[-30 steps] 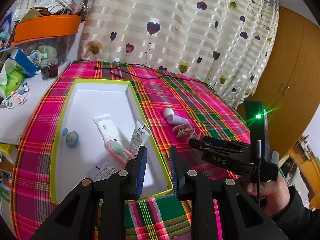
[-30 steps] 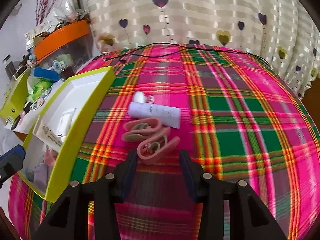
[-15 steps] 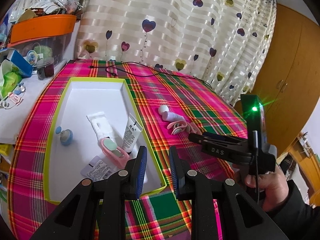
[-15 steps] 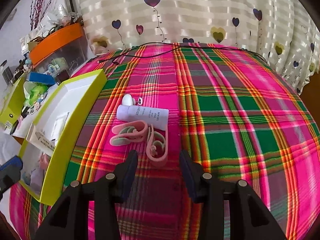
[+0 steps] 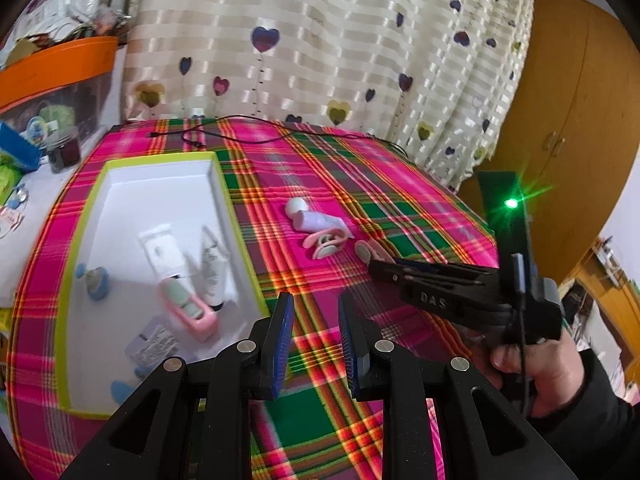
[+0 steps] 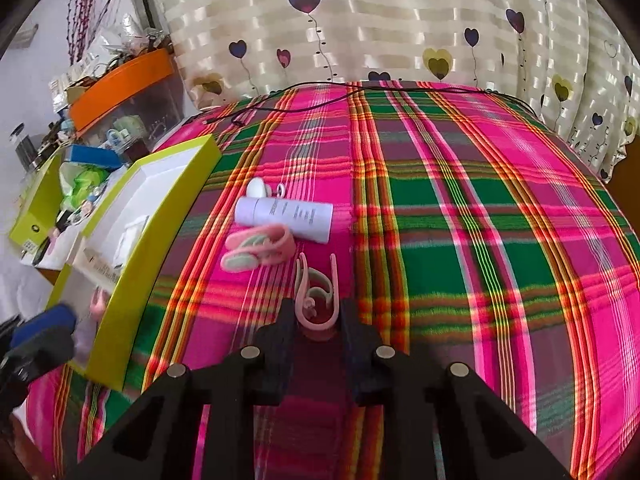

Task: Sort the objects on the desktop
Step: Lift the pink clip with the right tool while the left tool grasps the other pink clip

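A: What do the tongs hold?

B: The right gripper (image 6: 315, 312) has its fingers pressed against a pink clip (image 6: 316, 296) on the plaid cloth (image 6: 460, 220). The left gripper (image 5: 314, 328) is narrow and empty, hovering beside the box (image 5: 236, 216).

A: Further out?

B: A second pink clip (image 6: 258, 246), touching a white tube (image 6: 286, 216); a small white cap (image 6: 256, 189) just beyond. In the box lie tubes (image 5: 212, 258) and another clip (image 5: 186, 306).

Home bedrm: heart curtain (image 5: 320, 40), wardrobe (image 5: 568, 120)

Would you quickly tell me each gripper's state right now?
Left gripper: open, empty.
Right gripper: jaws around the pink clip; grip not certain.
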A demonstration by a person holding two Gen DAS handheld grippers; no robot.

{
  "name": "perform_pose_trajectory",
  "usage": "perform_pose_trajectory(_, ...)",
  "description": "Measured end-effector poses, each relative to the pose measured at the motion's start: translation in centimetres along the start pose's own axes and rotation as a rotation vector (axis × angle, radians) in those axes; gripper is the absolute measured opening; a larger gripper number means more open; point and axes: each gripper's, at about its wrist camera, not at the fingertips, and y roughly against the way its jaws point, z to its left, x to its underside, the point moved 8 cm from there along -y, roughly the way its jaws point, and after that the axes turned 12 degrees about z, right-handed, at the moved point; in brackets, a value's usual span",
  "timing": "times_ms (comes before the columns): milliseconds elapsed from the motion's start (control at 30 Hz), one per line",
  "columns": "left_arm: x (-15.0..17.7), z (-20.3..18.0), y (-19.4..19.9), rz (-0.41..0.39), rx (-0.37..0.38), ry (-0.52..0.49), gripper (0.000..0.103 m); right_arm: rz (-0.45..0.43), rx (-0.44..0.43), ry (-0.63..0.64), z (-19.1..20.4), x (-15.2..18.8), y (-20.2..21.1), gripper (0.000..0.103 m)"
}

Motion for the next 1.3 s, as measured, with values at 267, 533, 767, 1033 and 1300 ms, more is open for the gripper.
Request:
perform_pose_trajectory(267, -1.5, -1.5, -2.8, 0.037, 0.002, -0.031, 0.023, 0.004, -0.019, -0.012, -1.6, 2.8, 1.7, 0.022)
perform_pose_trajectory(533, -3.2, -2.1, -6.1, 0.076, -0.034, -0.023, 0.033, -0.003, -0.064, -0.047, -3.1, 4.0, 2.4, 0.022)
perform_pose_trajectory(767, -4.3, -1.8, -9.0, 0.113, -0.068, 0.032, 0.034, -0.003, -0.068, -0.049, -3.1, 3.9, 2.4, 0.022)
perform_pose_trajectory(1033, -5.1, -1.3, -11.0, 0.117, -0.111, 0.062, 0.034, -0.004, -0.075, -0.053, -3.1, 4.0, 2.4, 0.022)
perform_pose_trajectory(1300, -5.3, -1.4, -11.7, 0.128, -0.094, 0.049, 0.034, -0.005, -0.092, -0.063, -3.3, 4.0, 2.4, 0.022)
